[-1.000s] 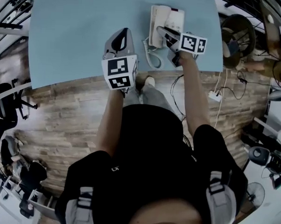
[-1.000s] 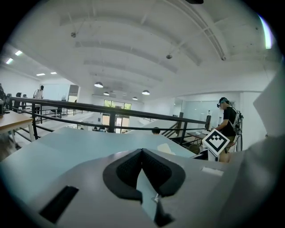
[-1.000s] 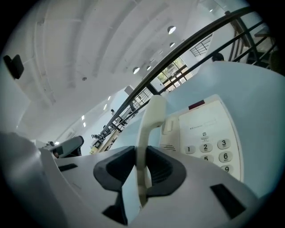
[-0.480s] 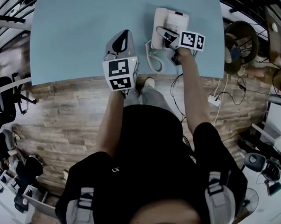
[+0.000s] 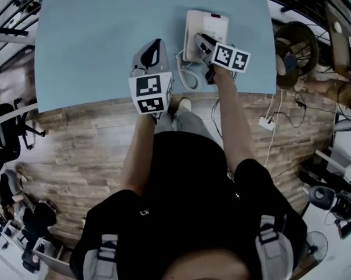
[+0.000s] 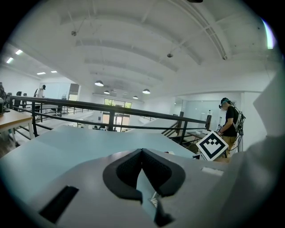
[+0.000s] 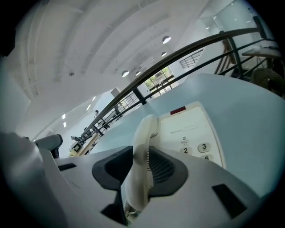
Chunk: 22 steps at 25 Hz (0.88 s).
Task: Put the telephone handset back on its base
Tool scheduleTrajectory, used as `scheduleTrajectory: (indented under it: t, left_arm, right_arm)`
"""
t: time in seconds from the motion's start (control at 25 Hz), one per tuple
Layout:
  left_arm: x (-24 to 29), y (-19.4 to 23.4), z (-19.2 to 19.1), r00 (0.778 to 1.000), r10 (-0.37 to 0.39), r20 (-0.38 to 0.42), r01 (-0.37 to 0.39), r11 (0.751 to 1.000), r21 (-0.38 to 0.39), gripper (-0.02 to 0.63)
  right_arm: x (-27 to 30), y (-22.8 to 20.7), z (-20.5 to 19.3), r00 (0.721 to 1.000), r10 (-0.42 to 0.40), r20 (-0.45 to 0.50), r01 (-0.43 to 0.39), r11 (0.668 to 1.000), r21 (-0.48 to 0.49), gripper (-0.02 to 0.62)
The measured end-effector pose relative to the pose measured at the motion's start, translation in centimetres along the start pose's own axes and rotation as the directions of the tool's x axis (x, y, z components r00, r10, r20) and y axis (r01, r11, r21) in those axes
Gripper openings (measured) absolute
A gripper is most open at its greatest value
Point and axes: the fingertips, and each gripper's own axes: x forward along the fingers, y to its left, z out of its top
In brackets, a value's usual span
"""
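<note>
Handset (image 7: 145,133) lowered lengthwise onto base (image 7: 196,127), between opening right gripper (image 7: 141,156) jaws.

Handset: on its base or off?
On, it seems: the handset lies along the left of the base, between the opening fingers of the right gripper; full seating cannot be told.

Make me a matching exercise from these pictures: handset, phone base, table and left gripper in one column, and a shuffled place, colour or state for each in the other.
1. handset
2. phone base
3. table
4. left gripper

A. light blue
B. jaws together, nothing between them
C. between the jaws of the right gripper
D. has number keys

Pairs: 1-C, 2-D, 3-A, 4-B.
Note: the right gripper's jaws are opening, with the handset between them.
</note>
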Motion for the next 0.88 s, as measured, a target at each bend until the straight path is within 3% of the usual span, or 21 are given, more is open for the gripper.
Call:
scheduleTrajectory:
  t: [0.2,0.44,0.52,0.6,0.68,0.76,0.88]
  left_arm:
    - [-0.1,-0.8,0.0,1.000,-0.015,0.004,0.015,1.000,0.000,-0.002]
    - [-0.3,-1.0,-0.1,1.000,-0.021,0.012,0.021,1.000,0.002,-0.002]
    - [-0.3,-1.0,0.4,1.000,-0.021,0.023,0.021,1.000,0.008,-0.002]
    - [-0.3,-1.2,1.6,0.999,-0.022,0.047,0.021,1.000,0.022,-0.002]
    - [-0.3,-1.2,3.3,0.996,-0.024,0.082,0.021,0.999,0.041,-0.002]
    - [-0.2,-1.3,5.3,0.992,-0.026,0.121,0.019,0.998,0.060,-0.002]
    - [-0.2,-2.0,8.2,0.984,-0.033,0.176,0.018,0.996,0.088,-0.002]
  right_arm:
    - [-2.3,-0.1,-0.4,0.993,-0.090,0.078,0.090,0.996,0.004,0.057]
    - [-1.4,-0.6,-2.3,0.989,-0.144,0.030,0.143,0.989,0.030,0.038]
    - [-1.6,-0.7,-1.9,0.985,-0.173,0.026,0.173,0.985,0.005,0.035]
    - [-2.9,-0.2,0.0,0.976,-0.198,0.088,0.201,0.979,-0.022,0.012]
    - [-4.6,1.5,3.3,0.963,-0.167,0.212,0.181,0.982,-0.046,0.006]
    - [-6.5,4.0,6.7,0.939,-0.102,0.329,0.152,0.980,-0.130,0.002]
    - [-9.6,8.5,10.3,0.908,0.025,0.419,0.134,0.929,-0.345,-0.001]
